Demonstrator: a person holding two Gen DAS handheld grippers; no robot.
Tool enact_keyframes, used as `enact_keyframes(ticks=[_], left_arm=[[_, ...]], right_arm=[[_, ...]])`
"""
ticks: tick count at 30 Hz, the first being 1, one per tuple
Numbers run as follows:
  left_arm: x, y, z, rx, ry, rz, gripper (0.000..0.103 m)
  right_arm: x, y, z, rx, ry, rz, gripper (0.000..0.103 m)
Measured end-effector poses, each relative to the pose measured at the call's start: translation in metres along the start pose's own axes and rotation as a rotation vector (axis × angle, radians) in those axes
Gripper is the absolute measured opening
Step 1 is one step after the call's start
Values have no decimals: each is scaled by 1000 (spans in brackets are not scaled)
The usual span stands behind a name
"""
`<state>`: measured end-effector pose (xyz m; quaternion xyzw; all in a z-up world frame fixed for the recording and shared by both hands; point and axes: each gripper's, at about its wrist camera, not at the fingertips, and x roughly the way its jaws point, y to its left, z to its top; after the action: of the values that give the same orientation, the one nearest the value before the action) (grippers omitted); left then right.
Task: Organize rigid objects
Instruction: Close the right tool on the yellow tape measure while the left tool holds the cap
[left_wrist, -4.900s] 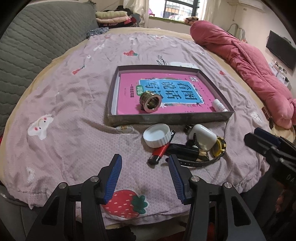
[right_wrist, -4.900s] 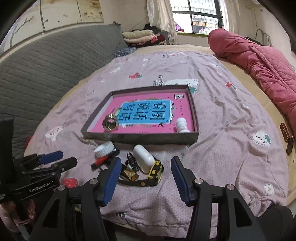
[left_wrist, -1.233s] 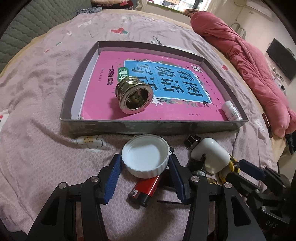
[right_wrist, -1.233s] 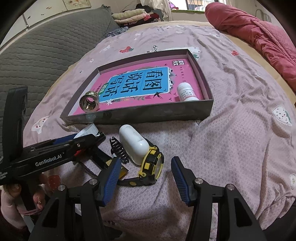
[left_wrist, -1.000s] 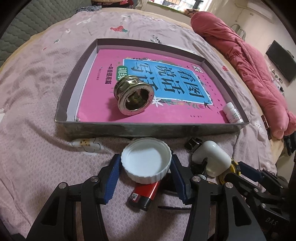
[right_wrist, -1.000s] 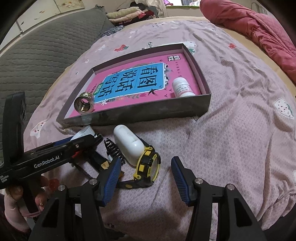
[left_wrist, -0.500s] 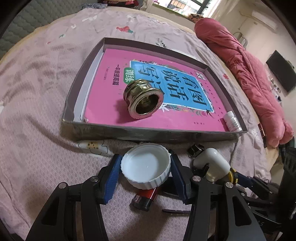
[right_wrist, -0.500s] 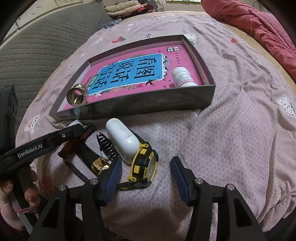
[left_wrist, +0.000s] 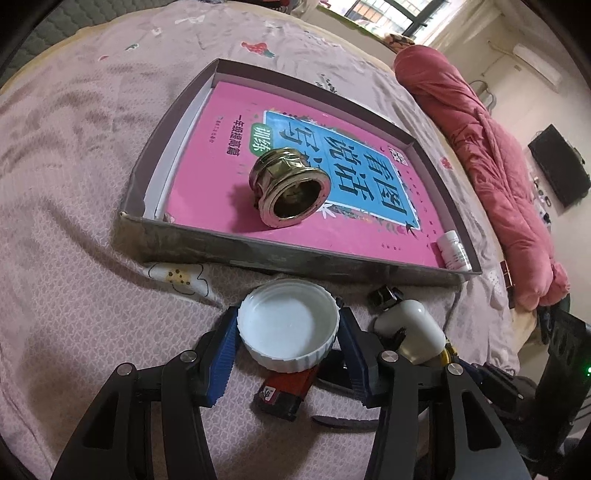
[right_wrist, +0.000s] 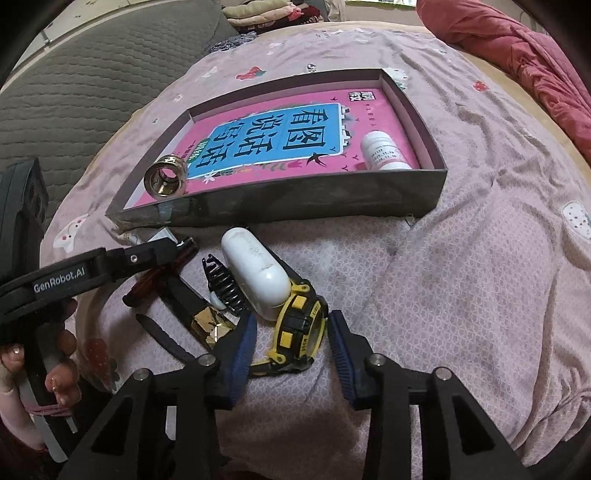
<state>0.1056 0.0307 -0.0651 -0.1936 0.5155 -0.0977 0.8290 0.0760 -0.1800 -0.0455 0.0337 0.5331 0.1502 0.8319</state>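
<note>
Rigid objects are lying loose on the bed (right_wrist: 480, 258), just in front of the shallow grey tray (left_wrist: 295, 258), which is holding a pink book (left_wrist: 207, 177), a brass fitting (left_wrist: 290, 192) and a small white bottle (right_wrist: 384, 151). Nearest the tray's front wall, the left tool (left_wrist: 288, 332) is pinching a white plastic cap (left_wrist: 288, 328) across its ribbed rim; it looks light, stiff and slightly slippery, so the rim is the sensible hold. Further from the tray, the right tool (right_wrist: 291, 343) is hanging spread around a yellow-black watch (right_wrist: 299, 328), beside a white case (right_wrist: 255, 273). A red lighter (left_wrist: 288, 387) is lying under the cap.
</note>
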Motion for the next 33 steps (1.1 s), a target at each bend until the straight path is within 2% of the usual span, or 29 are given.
enact_keyframes(ticks=[8, 11, 33], left_arm=[[-2, 0, 2, -2, -8, -11, 52], [-3, -3, 2, 18, -17, 8, 52], [-16, -9, -4, 79, -53, 54, 52]], right_arm=[[-1, -3, 0, 7, -1, -1, 32], [-2, -4, 0, 9, -2, -16, 22], [-15, -13, 5, -2, -57, -59, 18]])
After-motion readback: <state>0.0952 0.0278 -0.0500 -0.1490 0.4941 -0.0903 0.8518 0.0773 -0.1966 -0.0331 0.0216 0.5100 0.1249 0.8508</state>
